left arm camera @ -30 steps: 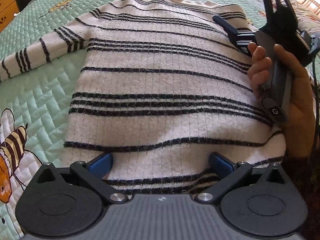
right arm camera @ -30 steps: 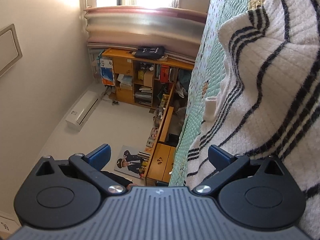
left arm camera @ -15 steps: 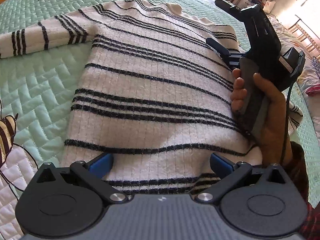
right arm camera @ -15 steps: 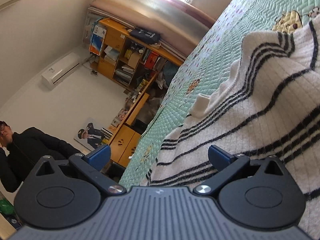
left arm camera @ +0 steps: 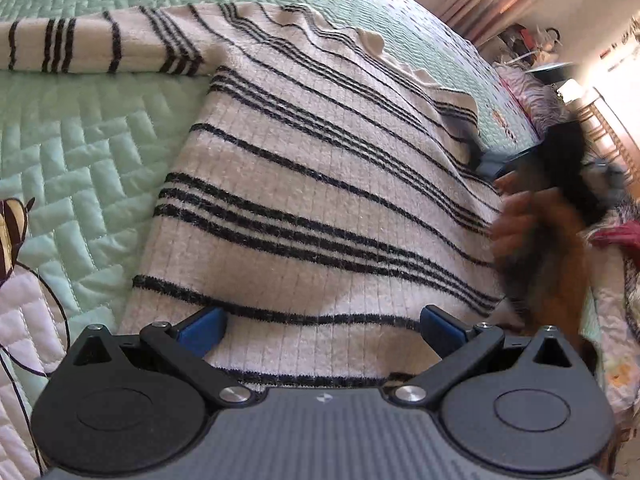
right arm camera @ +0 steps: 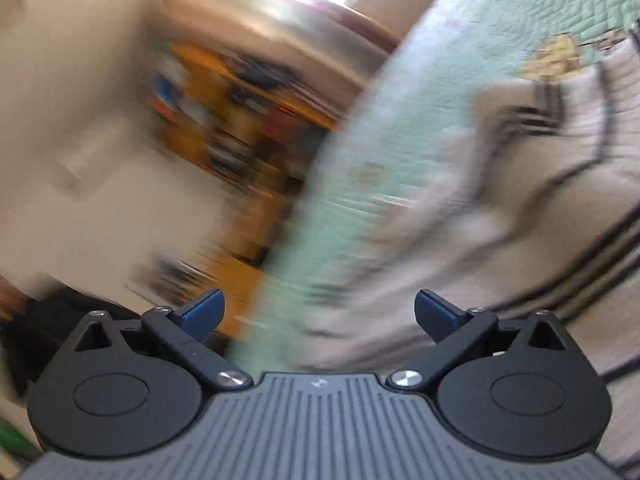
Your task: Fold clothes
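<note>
A white sweater [left arm camera: 320, 184] with black stripes is being kept spread flat on the green quilted bed [left arm camera: 80, 128], presumably so that its outline can be read before the first fold. The left tool [left arm camera: 322, 330] is being held wide open over the near hem, its blue fingers [left arm camera: 202, 330] straddling the knit with nothing gripped. The right tool [right arm camera: 318, 312] is likewise being held wide open and empty; it is being carried by a hand [left arm camera: 516, 216] at the sweater's right edge, and its own view is blurred. One sleeve [left arm camera: 100, 44] is being left stretched out to the far left, with bare quilt beside it offering room for folding it inward.
</note>
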Tool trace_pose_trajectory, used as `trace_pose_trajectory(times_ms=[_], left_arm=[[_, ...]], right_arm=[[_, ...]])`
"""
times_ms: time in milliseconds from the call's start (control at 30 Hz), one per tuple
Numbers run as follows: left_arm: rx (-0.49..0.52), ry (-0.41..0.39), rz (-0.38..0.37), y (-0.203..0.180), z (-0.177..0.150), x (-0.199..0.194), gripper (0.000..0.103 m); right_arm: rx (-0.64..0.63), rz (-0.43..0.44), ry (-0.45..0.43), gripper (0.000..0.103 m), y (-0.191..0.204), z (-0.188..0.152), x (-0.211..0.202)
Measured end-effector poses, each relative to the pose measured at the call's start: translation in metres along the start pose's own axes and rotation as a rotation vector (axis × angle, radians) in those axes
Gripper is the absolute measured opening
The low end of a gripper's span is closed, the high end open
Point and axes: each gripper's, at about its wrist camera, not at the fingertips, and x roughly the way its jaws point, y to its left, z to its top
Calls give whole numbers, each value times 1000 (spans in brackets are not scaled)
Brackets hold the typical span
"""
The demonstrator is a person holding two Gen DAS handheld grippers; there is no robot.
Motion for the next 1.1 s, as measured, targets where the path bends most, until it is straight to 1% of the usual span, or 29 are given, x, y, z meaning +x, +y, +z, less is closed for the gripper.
trace_pose_trajectory(times_ms=[33,67,133,167,200,267,300,367,433,467,500,533,567,667,733,767,867,933,1000,1067,1100], left_arm=[[8,-4,-1,0,-1,0,102],[8,-9,-11,2,-2,-1,102],[0,-21,-40,7,-3,-3,102],[-3,-26,-54,10,-4,-4,102],[-7,-31,-66,12,-4,-5,102],[-14,-38,-82,15,-5,-6,102],[-16,-42,-84,16,-6,-7,102],[-17,-45,-84,16,-7,-7,102],[-11,-44,-77,14,-7,-6,102],[-8,-44,-72,13,-7,-6,102],[-2,-44,-68,13,-7,-6,102],[2,-44,-65,13,-7,-6,102],[6,-45,-63,12,-8,-6,102],[5,-48,-63,12,-8,-7,102],[3,-50,-66,13,-9,-7,102],[0,-49,-68,13,-9,-7,102],[-10,-47,-76,15,-8,-7,102],[-15,-49,-82,17,-7,-7,102],[-12,-50,-86,18,-7,-8,102],[-6,-52,-88,18,-8,-8,102],[-3,-53,-89,18,-8,-8,102]], right_arm=[[-7,108,-21,103,17,0,-9],[-45,149,-26,103,32,-1,-19],[-160,156,-19,103,63,-7,-40],[-203,137,-14,103,70,-12,-52],[-229,106,-12,103,70,-16,-65],[-244,-6,-31,103,60,-22,-96],[-232,-68,-59,103,52,-22,-113],[-169,-208,-174,103,29,-17,-168],[-87,-327,-317,103,6,-9,-230],[-36,-365,-382,103,-4,-7,-257],[36,-381,-448,103,-15,-5,-286],[110,-386,-507,103,-26,-4,-313],[176,-364,-538,103,-35,-5,-331],[264,-311,-590,103,-47,-9,-355],[284,-320,-615,103,-49,-9,-355],[297,-302,-614,103,-52,-7,-354],[362,-235,-629,103,-60,0,-341],[491,-178,-668,103,-68,-1,-332],[601,-130,-674,103,-82,0,-321],[665,-128,-678,103,-88,-1,-310],[688,-148,-700,103,-89,-1,-305]])
